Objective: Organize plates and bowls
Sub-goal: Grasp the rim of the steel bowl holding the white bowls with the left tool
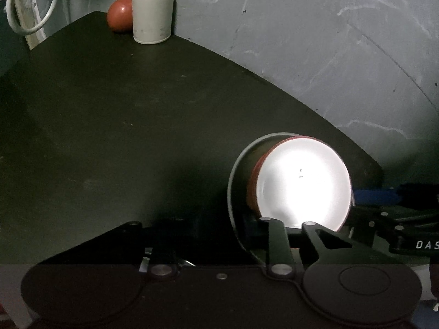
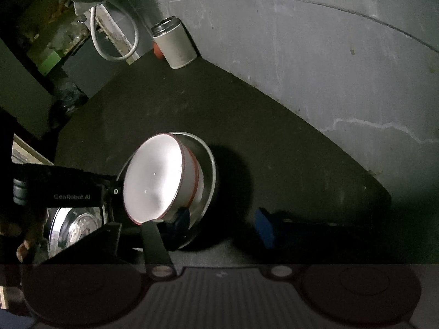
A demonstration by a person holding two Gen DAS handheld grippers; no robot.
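Note:
A white bowl with a red rim stands steeply tilted inside a shallow steel plate on the dark table, its inside facing both cameras. My left gripper is open, and its right finger lies at the bowl's lower rim. My right gripper is open too. Its left blue pad sits against the bowl's outer wall inside the plate, and its right blue pad rests apart on the table. Neither pair of jaws closes around the bowl.
A white open-topped canister and a red ball stand in the far table corner by the grey wall. A shiny steel dish lies under the left gripper, beside a person's hand. A white cable loops past the table edge.

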